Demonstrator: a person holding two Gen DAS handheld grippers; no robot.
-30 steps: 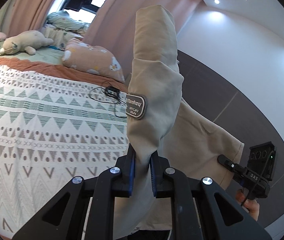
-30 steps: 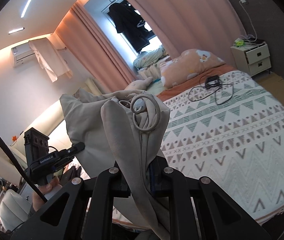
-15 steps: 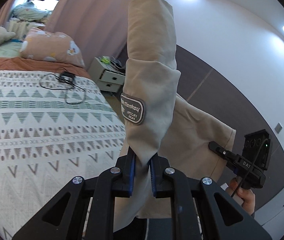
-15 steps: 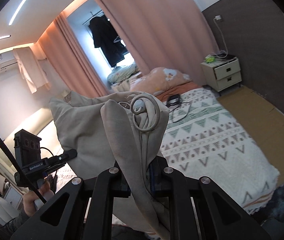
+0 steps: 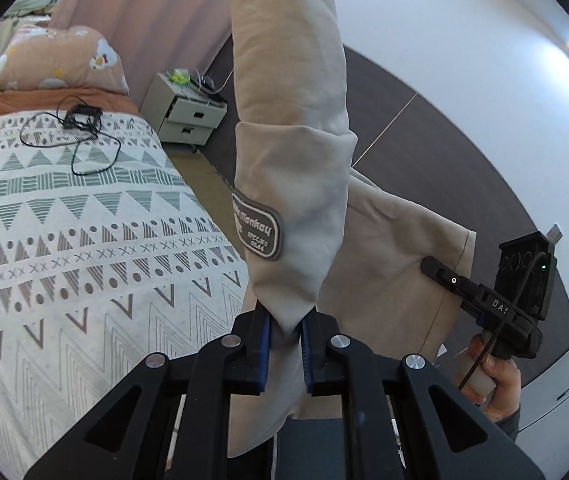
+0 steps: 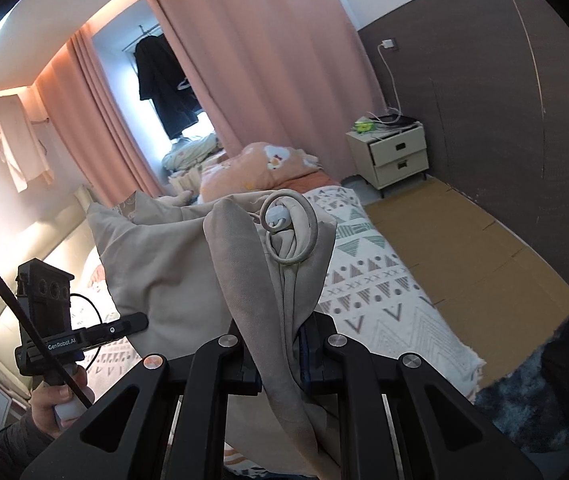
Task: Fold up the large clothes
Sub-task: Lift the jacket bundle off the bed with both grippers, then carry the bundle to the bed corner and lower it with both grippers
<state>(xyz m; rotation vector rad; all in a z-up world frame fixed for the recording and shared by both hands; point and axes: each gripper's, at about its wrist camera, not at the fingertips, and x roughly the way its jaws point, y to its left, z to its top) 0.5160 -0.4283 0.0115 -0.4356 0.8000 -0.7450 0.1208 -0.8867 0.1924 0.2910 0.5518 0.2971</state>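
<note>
Through the left wrist camera, I am seeing my left gripper [image 5: 284, 354] pinching a bunched fold of the beige garment [image 5: 292, 184], its blue pads pressing the cloth from both sides. The fabric is rising upright in front of the lens, showing a grey sewn patch [image 5: 258, 230], and the rest is spreading to the right toward my right gripper [image 5: 430, 266], which is gripping the far edge. The garment is hanging in the air beside the bed [image 5: 64, 240], where a black cable [image 5: 80, 136] is lying near the pink pillow [image 5: 60, 60]; a white nightstand [image 5: 186, 114] is standing beyond.

Through the right wrist camera, I am watching my right gripper clamping another gathered fold, a drawstring loop [image 6: 288, 228] curling on top. The cloth is stretching left to the left gripper, held above the bed.
</note>
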